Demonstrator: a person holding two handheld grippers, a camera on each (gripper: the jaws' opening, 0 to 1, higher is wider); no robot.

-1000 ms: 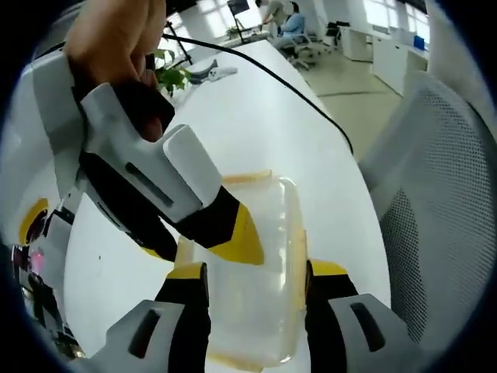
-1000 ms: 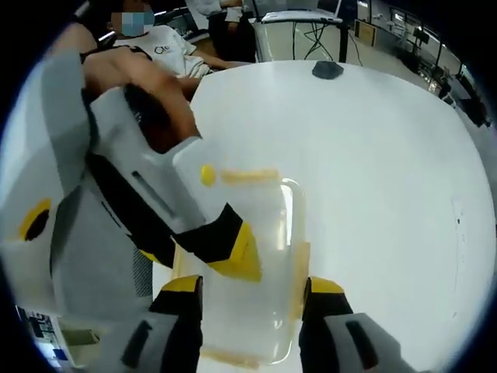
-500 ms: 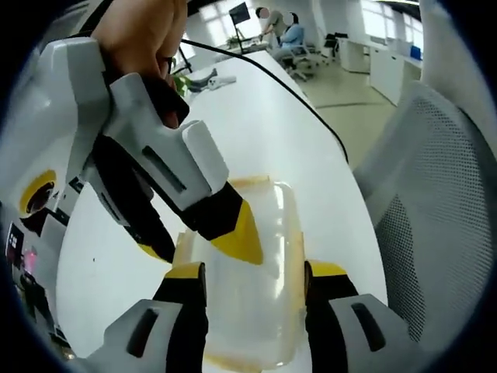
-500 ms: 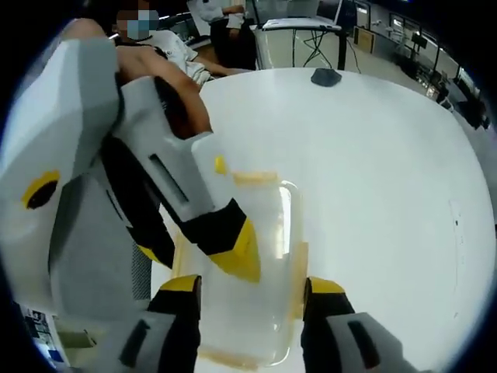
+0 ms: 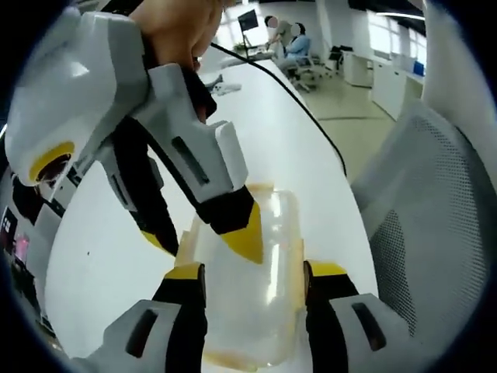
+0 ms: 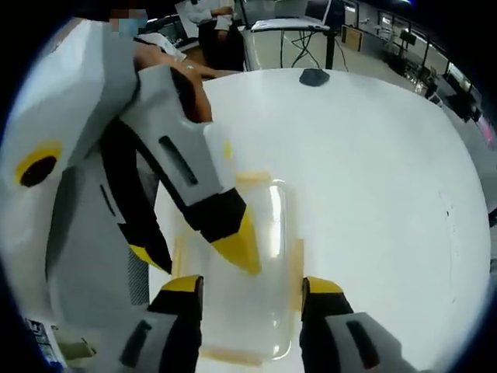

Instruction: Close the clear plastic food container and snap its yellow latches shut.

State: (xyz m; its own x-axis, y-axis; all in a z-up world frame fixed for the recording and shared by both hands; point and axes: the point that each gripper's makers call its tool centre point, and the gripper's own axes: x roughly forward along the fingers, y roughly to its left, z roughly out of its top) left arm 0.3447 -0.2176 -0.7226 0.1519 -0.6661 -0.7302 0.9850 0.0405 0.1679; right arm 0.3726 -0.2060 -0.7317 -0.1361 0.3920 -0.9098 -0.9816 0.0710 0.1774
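White table [image 5: 264, 116], black cable [image 5: 295, 97], mesh chair [image 5: 423, 256], distant seated people [image 5: 291, 35].

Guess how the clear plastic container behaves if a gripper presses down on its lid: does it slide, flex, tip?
The clear plastic food container with yellow latches looks empty, so probably light. On the smooth white table it may slide under an off-centre push. Its thin see-through lid likely flexes slightly. It sits low and flat, so tipping seems unlikely.
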